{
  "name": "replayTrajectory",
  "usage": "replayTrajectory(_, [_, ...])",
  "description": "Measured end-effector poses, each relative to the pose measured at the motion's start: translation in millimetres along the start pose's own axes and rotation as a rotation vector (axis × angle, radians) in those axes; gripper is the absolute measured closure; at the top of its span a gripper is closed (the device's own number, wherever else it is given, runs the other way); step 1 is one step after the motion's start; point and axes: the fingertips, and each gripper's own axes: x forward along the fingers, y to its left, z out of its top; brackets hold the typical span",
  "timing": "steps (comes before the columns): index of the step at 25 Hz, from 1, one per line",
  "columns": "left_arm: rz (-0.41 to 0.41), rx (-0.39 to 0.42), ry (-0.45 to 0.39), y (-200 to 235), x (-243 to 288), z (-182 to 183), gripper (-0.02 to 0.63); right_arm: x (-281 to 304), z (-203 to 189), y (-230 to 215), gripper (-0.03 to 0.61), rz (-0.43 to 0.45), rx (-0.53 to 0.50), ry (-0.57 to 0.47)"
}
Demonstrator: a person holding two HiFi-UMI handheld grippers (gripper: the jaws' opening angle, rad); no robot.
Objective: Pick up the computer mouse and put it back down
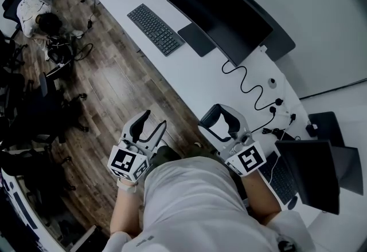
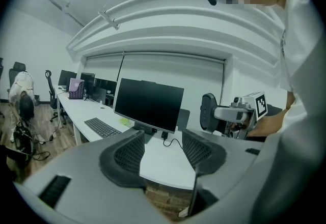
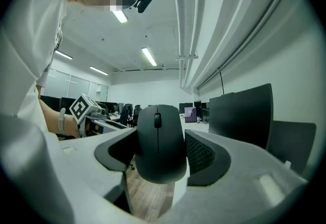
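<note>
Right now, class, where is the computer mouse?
The mouse is gripped between the jaws of the right tool, held near the desk edge, beside the monitor.

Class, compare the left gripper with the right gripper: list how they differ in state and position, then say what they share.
The left gripper has its jaws apart with nothing between them; the right gripper is shut on the computer mouse. The left gripper hangs over the wooden floor; the right gripper is at the edge of the white desk. Both are held in the air.

Black computer mouse (image 3: 159, 141) stands nose-up, apparently held aloft.
</note>
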Motion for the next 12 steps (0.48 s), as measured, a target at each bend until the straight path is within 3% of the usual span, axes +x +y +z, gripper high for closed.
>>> replayTrajectory(12, [0.078, 0.000, 0.036, 1, -5, -8, 0.387, 7, -61, -35, 0.290, -0.019, 0.038, 0.174])
